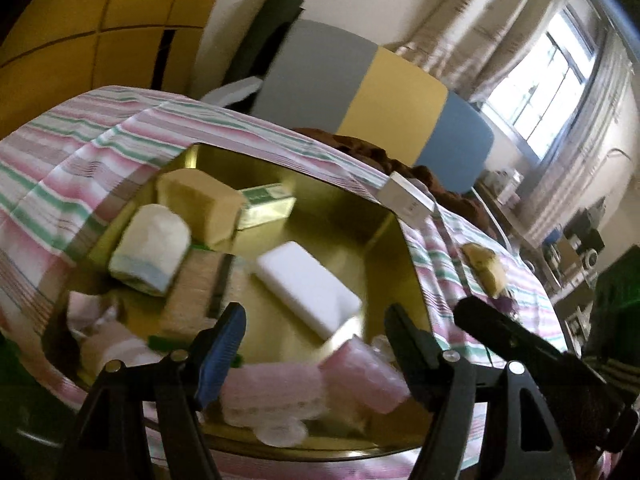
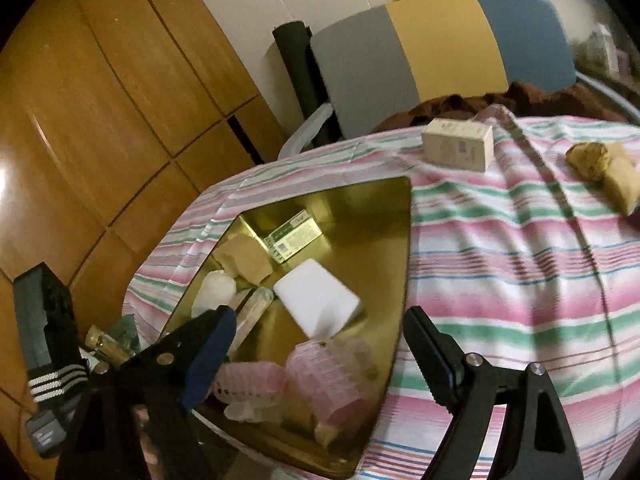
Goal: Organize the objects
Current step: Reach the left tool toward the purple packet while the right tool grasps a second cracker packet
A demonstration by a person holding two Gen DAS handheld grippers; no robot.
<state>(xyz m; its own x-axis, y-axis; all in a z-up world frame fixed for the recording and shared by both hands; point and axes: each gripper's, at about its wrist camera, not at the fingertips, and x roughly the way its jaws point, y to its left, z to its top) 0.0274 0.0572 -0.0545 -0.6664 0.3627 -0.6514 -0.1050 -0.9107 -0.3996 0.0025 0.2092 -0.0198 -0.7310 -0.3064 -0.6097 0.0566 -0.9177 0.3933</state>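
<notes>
- Left wrist view: my left tongs hang released over the gold tray — nothing between the jaws. Inside lie a white block, a green box, a tan block and pink rollers.
- Right wrist view: my right tongs are released too, empty, above the tray's near end. On the striped cloth beyond the tray — a cream box and a tan lump, well apart from it.

blurred: white block | hidden: pink curlers partly behind tongs
</notes>
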